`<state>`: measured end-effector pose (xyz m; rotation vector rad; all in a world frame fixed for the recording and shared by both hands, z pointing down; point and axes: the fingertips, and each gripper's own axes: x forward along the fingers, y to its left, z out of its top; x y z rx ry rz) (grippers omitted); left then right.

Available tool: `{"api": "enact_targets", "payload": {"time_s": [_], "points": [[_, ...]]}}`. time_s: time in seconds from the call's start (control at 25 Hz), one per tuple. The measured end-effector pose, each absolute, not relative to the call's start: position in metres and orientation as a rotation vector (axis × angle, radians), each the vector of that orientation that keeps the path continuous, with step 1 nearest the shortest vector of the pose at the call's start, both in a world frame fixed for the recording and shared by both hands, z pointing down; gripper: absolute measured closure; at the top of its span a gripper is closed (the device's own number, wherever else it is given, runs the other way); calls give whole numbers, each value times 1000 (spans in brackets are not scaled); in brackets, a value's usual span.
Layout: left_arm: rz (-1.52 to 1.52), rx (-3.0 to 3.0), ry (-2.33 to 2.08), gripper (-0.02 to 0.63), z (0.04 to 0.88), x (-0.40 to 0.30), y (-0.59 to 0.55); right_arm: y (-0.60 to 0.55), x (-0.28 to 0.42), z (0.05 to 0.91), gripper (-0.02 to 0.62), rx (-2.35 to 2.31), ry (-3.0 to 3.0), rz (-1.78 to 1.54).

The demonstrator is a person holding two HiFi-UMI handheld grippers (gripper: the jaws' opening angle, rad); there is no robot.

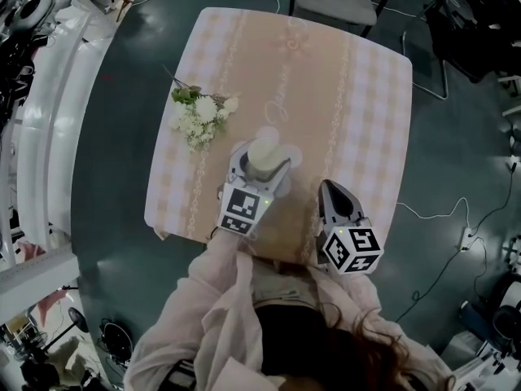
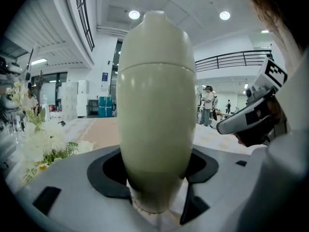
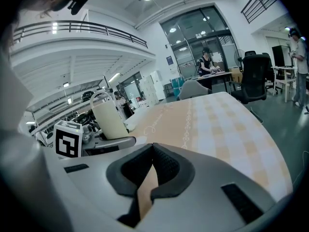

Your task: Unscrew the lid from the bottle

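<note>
Square table (image 1: pixel 358 129) under a beige checked cloth, standing on a dark green floor (image 1: pixel 456 137); grey chair (image 1: pixel 335 0) at its far side. Person in a pale pink jacket (image 1: pixel 236 316) at the near edge, a gripper in each hand. Left gripper (image 1: pixel 262 161) over the near-middle of the cloth, marker cube (image 1: pixel 242 210) toward the person. Its jaws stand wide, black pads (image 2: pixel 108 170) pressing on both sides of the lower body of the cream bottle (image 2: pixel 155 129), so the bottle is gripped. Bottle upright on the table, just right of a bouquet of white flowers (image 1: pixel 199 116). Right gripper (image 1: pixel 332 192) to the right of the left one and apart from the bottle, near the table's front edge. Its jaws are closed together with nothing between them, only tablecloth showing beneath (image 3: pixel 153 151). Domed lid (image 2: pixel 155 37) on top of the bottle, seam line visible where it meets the body; nothing touches it.
</note>
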<state>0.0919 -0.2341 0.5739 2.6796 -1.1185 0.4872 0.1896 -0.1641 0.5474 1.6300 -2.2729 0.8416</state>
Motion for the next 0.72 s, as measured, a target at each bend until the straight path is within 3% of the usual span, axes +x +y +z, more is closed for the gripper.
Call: {"api": "enact_targets", "payload": {"time_s": [0.72], "points": [[488,2647,-934,291,540,64,-201,-152,150,494,583,1617,-2417,745]]}}
